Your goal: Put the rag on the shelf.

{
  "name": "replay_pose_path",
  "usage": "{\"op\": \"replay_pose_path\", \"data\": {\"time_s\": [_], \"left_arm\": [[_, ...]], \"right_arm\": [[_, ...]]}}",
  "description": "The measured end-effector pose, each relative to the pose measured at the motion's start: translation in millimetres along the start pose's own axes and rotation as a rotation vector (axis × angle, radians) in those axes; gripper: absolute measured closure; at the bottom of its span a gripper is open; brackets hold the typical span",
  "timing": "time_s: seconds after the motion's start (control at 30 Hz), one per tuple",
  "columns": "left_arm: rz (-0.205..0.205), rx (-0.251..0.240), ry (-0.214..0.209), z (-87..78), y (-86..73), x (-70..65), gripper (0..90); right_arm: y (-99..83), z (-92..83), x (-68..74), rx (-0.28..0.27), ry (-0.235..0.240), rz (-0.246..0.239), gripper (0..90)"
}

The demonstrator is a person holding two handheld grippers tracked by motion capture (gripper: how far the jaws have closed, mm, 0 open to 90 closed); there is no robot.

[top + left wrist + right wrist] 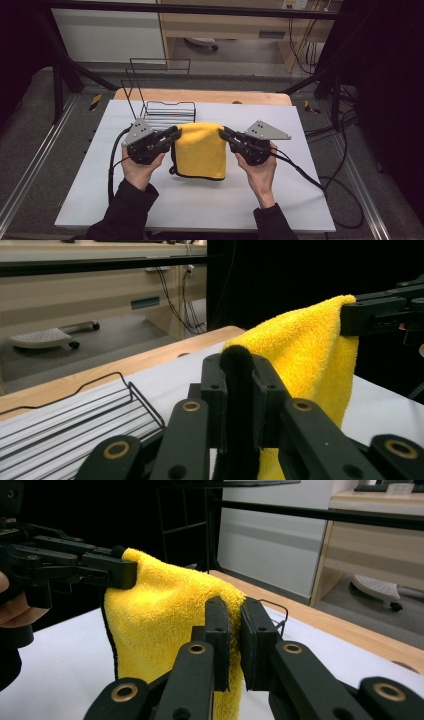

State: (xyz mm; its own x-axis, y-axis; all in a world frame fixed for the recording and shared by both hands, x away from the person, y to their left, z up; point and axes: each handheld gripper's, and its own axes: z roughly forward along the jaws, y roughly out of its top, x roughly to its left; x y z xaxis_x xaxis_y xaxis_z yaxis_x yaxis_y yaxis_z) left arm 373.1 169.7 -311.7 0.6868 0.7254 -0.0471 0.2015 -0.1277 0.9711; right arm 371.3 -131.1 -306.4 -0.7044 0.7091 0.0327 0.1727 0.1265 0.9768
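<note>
A person is holding a yellow towel (201,150) up over a white table (200,200), one top corner in each tool. The left gripper (175,134) is pinching the towel's left top corner, and in the left gripper view its jaws are pressing tight on the towel's black edge (236,390). The right gripper (223,133) is pinching the right top corner; in the right gripper view its jaws are sitting close together with yellow cloth between them, though a thin gap is showing near the tips, so the grip there is a little hard to judge. The towel is hanging folded, and its bottom edge is lying on the table near the middle. A black wire rack (167,112) is standing just behind the towel, toward the far side of the table, near the left gripper. No words or labels can be read on the towel, the tools or the rack. The table is showing lots of bare white space at the front and on both sides of the towel. A wooden strip (200,96) is running along the far edge.
</note>
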Motion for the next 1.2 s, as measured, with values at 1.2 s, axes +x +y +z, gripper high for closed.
{"op": "replay_pose_path", "data": {"time_s": [1.2], "left_arm": [[-0.002, -0.163, 0.096, -34.3, 46.4, 38.1, 78.9]], "right_arm": [[62.7, 34.8, 23.4, -0.126, 0.003, -0.058, 83.7]]}}
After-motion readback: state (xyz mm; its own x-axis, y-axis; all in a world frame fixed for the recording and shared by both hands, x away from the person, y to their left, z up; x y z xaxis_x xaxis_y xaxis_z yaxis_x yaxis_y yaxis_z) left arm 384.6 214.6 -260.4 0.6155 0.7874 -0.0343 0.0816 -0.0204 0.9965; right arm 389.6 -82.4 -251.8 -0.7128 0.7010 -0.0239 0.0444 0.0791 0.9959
